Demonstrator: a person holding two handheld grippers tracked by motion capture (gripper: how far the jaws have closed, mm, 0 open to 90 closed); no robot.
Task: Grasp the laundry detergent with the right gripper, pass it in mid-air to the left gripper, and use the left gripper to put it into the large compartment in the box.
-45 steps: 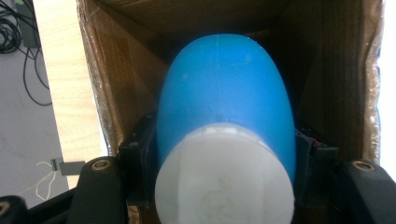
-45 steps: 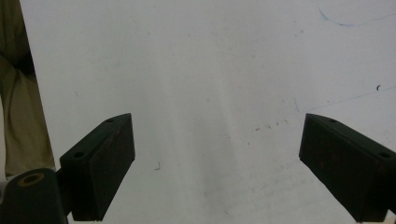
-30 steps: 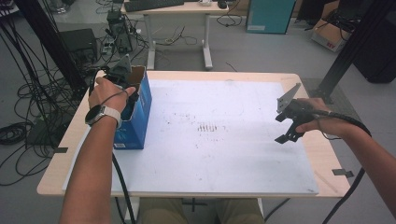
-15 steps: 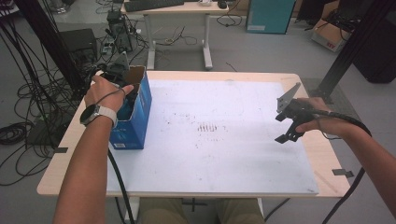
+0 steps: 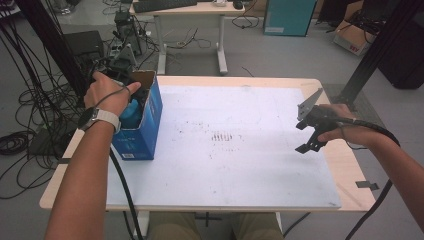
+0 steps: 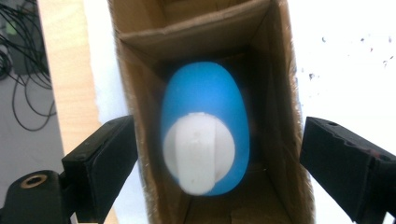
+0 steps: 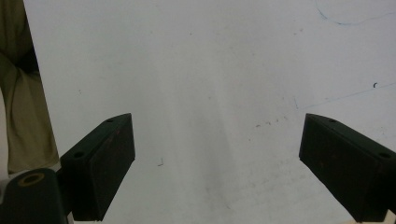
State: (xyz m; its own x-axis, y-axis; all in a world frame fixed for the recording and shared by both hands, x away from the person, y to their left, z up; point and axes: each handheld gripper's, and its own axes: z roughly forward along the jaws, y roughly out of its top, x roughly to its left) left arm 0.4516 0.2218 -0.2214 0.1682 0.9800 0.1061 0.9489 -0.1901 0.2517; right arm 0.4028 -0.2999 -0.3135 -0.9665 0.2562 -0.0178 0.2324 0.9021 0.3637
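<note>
Blue egg-shaped bottle (image 6: pixel 205 126) stood upright in the blue box (image 5: pixel 142 135), white cap up; left gripper (image 6: pixel 215 158) had just spread wide, touching nothing.

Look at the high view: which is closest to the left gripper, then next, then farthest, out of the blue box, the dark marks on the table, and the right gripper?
1. blue box, right below the left gripper.
2. dark marks, mid-table.
3. right gripper, far right side.

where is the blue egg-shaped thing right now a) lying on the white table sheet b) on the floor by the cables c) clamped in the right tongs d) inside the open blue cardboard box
d: the left gripper view shows the blue egg-shaped thing down inside the blue cardboard box, between its brown inner walls, with the left tongs open above it and not touching it.
</note>
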